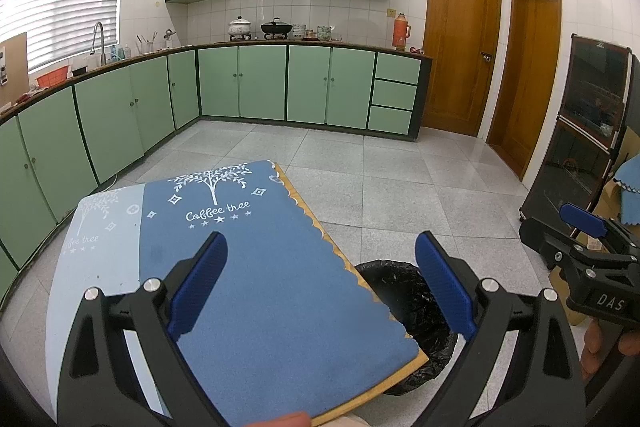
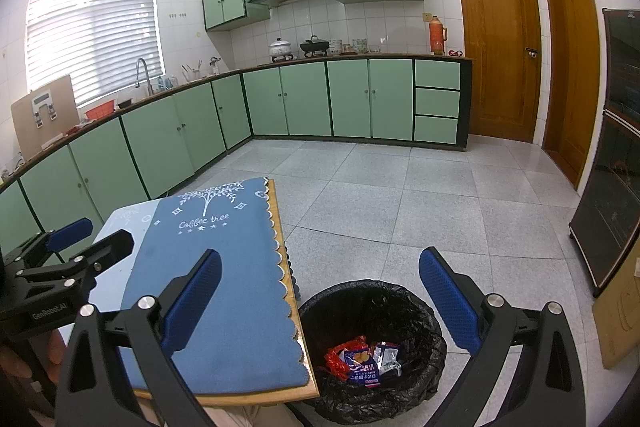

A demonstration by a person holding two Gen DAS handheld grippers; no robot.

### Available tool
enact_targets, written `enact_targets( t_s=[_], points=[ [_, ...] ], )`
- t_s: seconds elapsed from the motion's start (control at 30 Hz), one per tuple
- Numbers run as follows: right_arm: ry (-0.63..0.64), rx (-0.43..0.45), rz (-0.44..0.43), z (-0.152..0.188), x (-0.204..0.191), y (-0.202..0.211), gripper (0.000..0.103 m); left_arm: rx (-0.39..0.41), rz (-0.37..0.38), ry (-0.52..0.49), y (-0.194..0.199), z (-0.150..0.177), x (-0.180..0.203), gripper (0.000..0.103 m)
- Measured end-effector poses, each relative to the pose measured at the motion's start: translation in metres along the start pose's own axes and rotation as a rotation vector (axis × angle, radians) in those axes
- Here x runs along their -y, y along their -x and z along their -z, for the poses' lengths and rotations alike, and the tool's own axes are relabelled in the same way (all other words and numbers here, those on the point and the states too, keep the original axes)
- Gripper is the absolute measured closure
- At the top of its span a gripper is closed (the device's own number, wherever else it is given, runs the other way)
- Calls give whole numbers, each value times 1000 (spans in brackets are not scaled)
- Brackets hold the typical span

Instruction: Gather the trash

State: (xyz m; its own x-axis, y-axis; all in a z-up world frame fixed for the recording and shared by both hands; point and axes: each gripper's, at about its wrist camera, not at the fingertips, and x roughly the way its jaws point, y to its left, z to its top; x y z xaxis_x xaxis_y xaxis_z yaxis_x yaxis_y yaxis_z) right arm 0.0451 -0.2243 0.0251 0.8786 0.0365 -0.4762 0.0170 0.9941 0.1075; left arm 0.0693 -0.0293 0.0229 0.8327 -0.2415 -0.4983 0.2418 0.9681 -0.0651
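Kitchen table looks bare; wrappers lie in the bin. Left gripper and right gripper gape empty; collecting seems finished, so next means checking for leftovers.

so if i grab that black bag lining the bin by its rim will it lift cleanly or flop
The black plastic bin liner looks thin and crinkled, so it would probably flop and bunch. It holds only a few crumpled snack wrappers, so it is likely very light. Its glossy film may slip between the pads.

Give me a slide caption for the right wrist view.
Open right gripper above black-lined trash bin holding snack wrappers, beside blue-clothed table.
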Motion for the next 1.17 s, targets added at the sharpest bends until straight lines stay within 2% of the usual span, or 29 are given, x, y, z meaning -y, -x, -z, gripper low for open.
enact_targets(
  t_s=[1.17],
  points=[
    [-6,-11,2,7,7,-3,6,-6,-4,7,0,7,-5,11]
  ],
)
